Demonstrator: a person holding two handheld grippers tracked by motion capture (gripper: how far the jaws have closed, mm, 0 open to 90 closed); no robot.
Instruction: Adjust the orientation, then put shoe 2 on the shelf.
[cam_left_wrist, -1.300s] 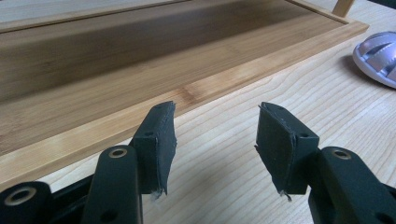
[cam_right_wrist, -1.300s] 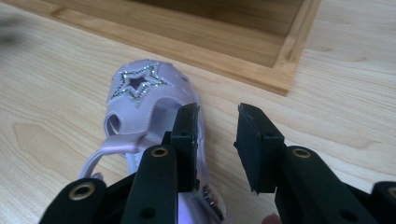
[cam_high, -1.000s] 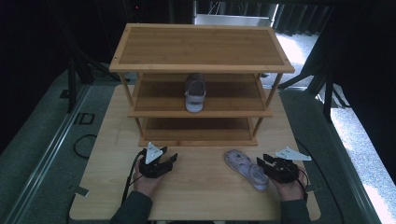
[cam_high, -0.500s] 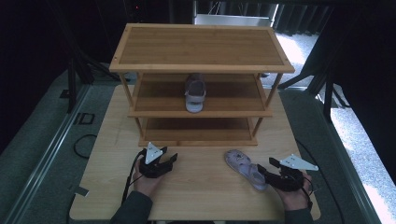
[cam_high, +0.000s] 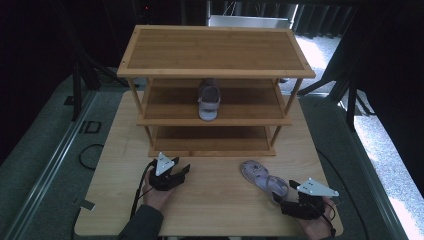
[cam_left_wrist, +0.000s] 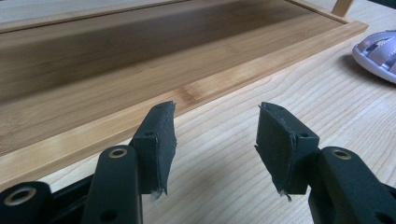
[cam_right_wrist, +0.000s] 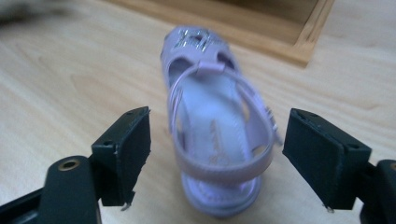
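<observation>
Bamboo rack (cam_high: 215, 72): sandal (cam_high: 208, 99) on middle shelf. Both grippers' fingers (cam_right_wrist: 126, 149) open wide, empty; second sandal (cam_right_wrist: 217, 135) on table.

the sandal (cam_left_wrist: 379, 53) runs off the right edge of the left gripper view. in the right gripper view its toe (cam_right_wrist: 191, 39) blurs, and a grey smear (cam_right_wrist: 28, 10) top left is unreadable.

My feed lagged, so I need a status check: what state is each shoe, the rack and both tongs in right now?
Left tongs: open, empty, low over the table by the rack's bottom shelf.
Right tongs: open, straddling the heel of the table sandal, not closed on it.
Table sandal: upright on its sole, toe toward the rack.
Shelf sandal: upright on the middle shelf.
Rack: standing; top and bottom shelves bare.
</observation>
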